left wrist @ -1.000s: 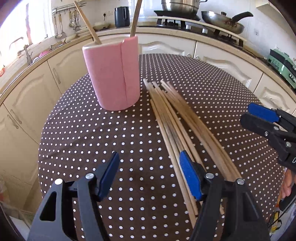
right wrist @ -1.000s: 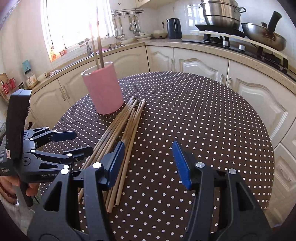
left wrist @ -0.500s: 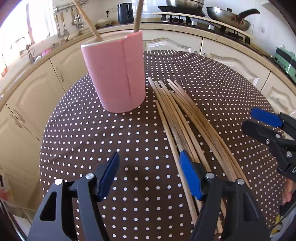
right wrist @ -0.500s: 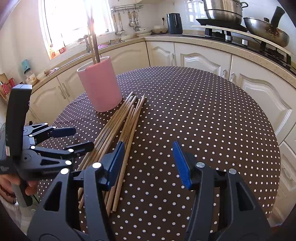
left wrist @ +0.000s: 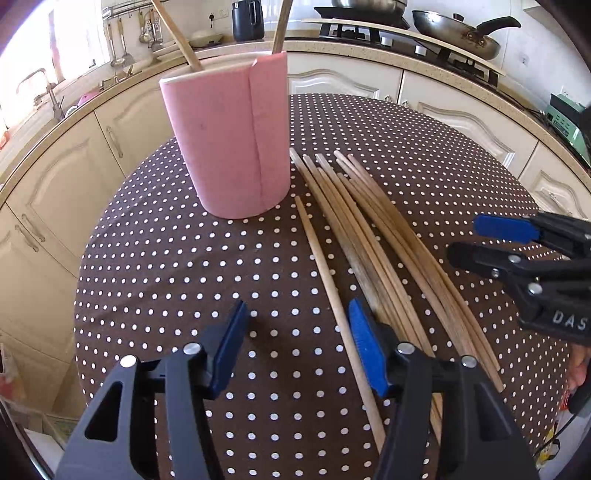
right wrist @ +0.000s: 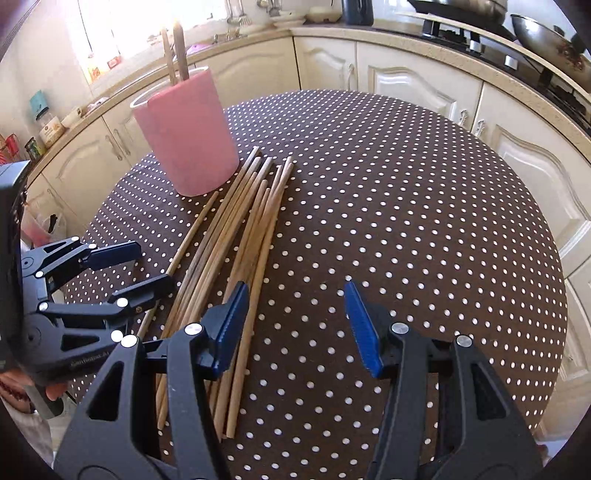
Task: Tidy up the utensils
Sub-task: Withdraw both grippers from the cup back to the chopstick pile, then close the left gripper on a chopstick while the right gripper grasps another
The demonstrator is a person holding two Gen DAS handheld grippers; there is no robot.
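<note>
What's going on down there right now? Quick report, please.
Left tongs open, just been closing around one stray chopstick. Right tongs open, empty. Two sticks already in pink holder. Nothing blocking.

Bare tablecloth (right wrist: 406, 206) right of chopsticks (right wrist: 255, 229)

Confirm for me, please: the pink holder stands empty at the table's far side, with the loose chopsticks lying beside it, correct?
Not quite: the pink holder is not empty; two sticks already stand in it, as the left wrist view shows. The rest holds: it stands at the table's far side, with the loose chopsticks lying beside it.
</note>
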